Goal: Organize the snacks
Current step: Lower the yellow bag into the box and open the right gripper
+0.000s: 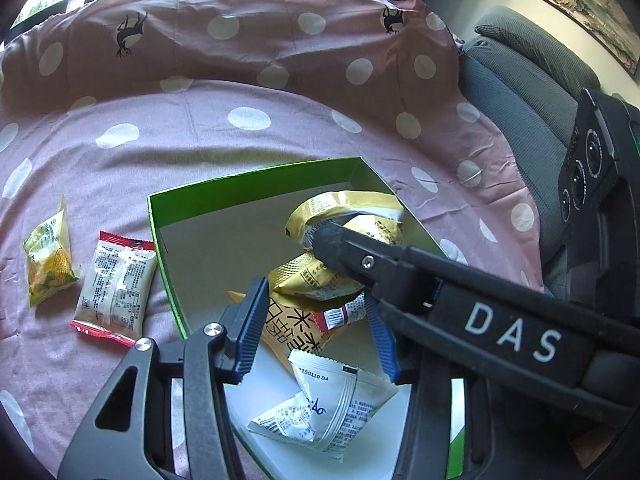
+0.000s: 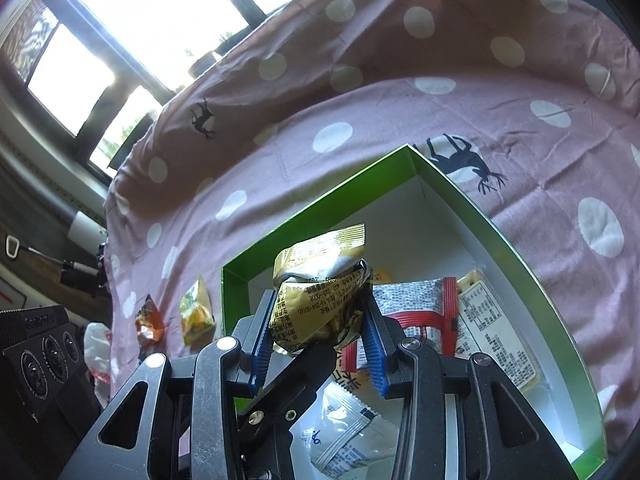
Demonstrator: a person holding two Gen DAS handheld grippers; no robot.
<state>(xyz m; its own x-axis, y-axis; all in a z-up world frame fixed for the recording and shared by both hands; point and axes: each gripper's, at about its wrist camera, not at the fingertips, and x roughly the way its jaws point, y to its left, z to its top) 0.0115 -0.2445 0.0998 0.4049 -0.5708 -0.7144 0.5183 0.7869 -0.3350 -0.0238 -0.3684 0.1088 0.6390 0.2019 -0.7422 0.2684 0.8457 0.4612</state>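
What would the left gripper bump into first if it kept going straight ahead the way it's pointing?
Probably the gold snack packet lying in the green box. The left gripper is open and aims right at it, with the right gripper's black finger just beyond. Depth is hard to judge here.

Black gripper [image 1: 316, 332], blue ribbed fingers [image 1: 252, 324], silver screws, "DAS" lettering.
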